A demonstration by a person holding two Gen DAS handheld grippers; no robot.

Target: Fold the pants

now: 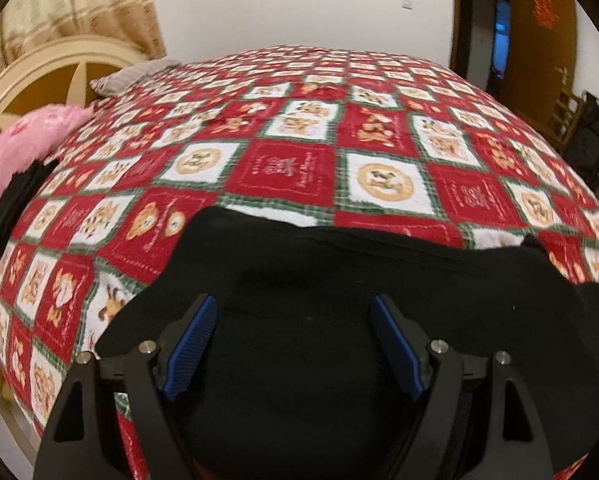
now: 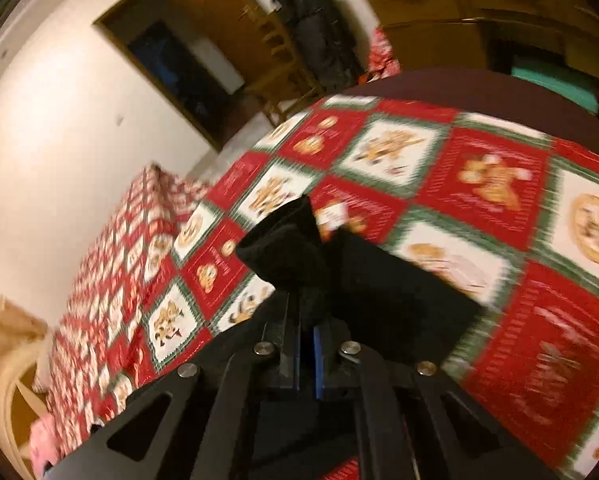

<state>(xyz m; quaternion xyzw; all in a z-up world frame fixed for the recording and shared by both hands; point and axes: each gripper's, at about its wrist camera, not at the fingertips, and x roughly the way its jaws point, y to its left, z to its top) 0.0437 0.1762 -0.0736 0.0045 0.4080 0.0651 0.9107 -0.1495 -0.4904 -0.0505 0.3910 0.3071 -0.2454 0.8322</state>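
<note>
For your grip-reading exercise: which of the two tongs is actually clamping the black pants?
The right tongs: their blue pads are pressed together on a bunch of the pants. The left tongs are spread wide above the cloth, holding nothing.

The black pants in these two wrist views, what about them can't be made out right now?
- Left wrist view: the near part of the black pants is covered by the open left gripper and cut off by the bottom edge.
- Right wrist view: motion blur smears the pants; the fabric pinched in the shut right gripper bunches up, hiding which part is held.
- Both views: black cloth shows no seams or legs.
</note>
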